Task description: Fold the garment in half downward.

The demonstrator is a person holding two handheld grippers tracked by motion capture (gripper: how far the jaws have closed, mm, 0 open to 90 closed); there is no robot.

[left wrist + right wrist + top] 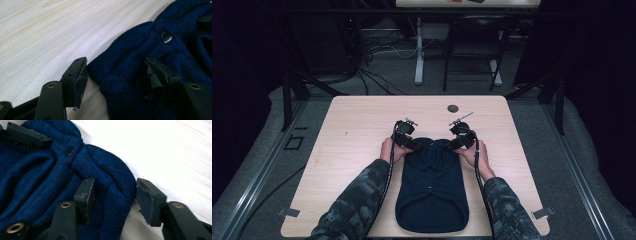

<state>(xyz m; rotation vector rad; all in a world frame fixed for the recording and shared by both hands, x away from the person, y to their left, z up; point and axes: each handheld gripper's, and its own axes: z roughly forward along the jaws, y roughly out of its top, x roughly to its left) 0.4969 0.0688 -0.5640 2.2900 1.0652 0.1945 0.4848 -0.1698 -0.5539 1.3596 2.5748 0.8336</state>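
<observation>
On the left, the left gripper (408, 135) is at the far left corner of a dark blue knitted garment (432, 187). In the left gripper view its jaws are spread, one on the bare table (50, 27) and one over the knit, with the rounded corner of the cloth between them. A small black button (166, 37) sits on the knit further in. The garment lies flat in the middle of the near half of the wooden table. On the right, the right gripper (460, 135) stands at the opposite far corner. Its jaws are also spread, around the folded edge, not pinching it.
</observation>
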